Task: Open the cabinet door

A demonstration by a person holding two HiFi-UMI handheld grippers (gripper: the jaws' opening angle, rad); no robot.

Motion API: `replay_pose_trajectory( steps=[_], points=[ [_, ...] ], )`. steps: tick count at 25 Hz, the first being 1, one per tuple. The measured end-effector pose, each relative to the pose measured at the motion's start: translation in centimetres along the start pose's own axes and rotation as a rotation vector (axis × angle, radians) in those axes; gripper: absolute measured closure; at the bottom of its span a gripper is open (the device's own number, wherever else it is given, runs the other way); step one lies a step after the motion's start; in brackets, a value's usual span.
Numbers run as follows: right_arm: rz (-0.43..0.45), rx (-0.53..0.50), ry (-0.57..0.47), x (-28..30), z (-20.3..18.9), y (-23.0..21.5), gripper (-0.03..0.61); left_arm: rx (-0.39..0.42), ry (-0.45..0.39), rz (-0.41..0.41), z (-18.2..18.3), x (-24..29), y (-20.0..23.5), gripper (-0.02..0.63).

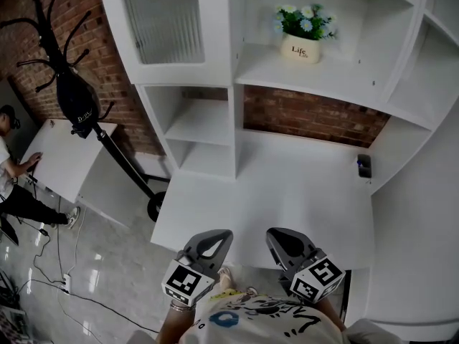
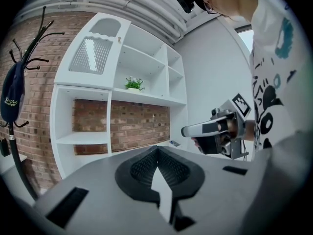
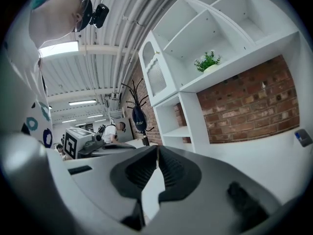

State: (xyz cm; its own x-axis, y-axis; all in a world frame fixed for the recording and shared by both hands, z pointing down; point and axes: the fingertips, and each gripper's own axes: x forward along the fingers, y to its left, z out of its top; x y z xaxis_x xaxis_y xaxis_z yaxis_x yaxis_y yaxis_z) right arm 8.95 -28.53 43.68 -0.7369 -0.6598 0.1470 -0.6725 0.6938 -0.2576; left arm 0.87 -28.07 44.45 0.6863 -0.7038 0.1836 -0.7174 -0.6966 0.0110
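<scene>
1. Red brick wall point(image 1: 315, 117) backs the scene, with glossy grey floor tiles point(image 1: 107, 264) at the lower left.
2. A tall white shelving unit point(image 1: 215, 70) stands against the wall, and its flat white desk surface point(image 1: 287, 192) reaches toward the person.
3. The white cabinet door with a ribbed glass pane point(image 1: 161, 20) sits closed at the unit's upper left, well apart from both grippers.
4. A black coat stand point(image 1: 54, 34) left of the unit carries a black bag point(image 1: 79, 106); its white lettering is too small to read.
5. The grey left gripper point(image 1: 219, 233) and the grey right gripper point(image 1: 276, 233) hover side by side at the desk's near edge, each with jaws pressed together on nothing. Each bears a cube with black-and-white square markers.
6. A cream flower pot point(image 1: 301, 49) printed "Life" stands on a middle shelf.
7. A small dark device point(image 1: 364, 165) lies at the desk's right end.
</scene>
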Motion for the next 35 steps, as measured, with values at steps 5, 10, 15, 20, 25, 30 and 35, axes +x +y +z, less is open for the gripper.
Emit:
replay_pose_trajectory(
  steps=[5,10,15,20,25,30,35],
  points=[
    [-0.019,-0.003,-0.017,1.9,1.1,-0.3,0.549,0.016,-0.013,-0.024,0.8,0.7,2.2,0.600],
    [-0.039,0.014,-0.042,4.2,1.5,-0.5,0.549,0.043,-0.020,-0.038,1.4,1.0,4.8,0.600],
    [-0.049,0.016,-0.066,6.2,1.8,-0.2,0.549,0.052,-0.031,-0.036,1.4,0.8,7.9,0.600],
    [-0.085,0.068,-0.091,7.7,1.6,-0.4,0.549,0.021,-0.011,-0.033,-0.1,0.7,10.0,0.600],
    [-0.092,0.070,-0.098,7.7,1.8,-0.8,0.549,0.010,-0.003,-0.039,-0.4,1.7,10.9,0.600],
    [-0.075,0.062,-0.100,8.0,2.6,-1.4,0.549,-0.004,-0.025,-0.019,0.3,3.0,11.4,0.600],
    [-0.029,0.030,-0.131,8.2,5.6,-2.6,0.549,-0.039,-0.069,0.058,2.1,3.7,12.0,0.600]
  ],
)
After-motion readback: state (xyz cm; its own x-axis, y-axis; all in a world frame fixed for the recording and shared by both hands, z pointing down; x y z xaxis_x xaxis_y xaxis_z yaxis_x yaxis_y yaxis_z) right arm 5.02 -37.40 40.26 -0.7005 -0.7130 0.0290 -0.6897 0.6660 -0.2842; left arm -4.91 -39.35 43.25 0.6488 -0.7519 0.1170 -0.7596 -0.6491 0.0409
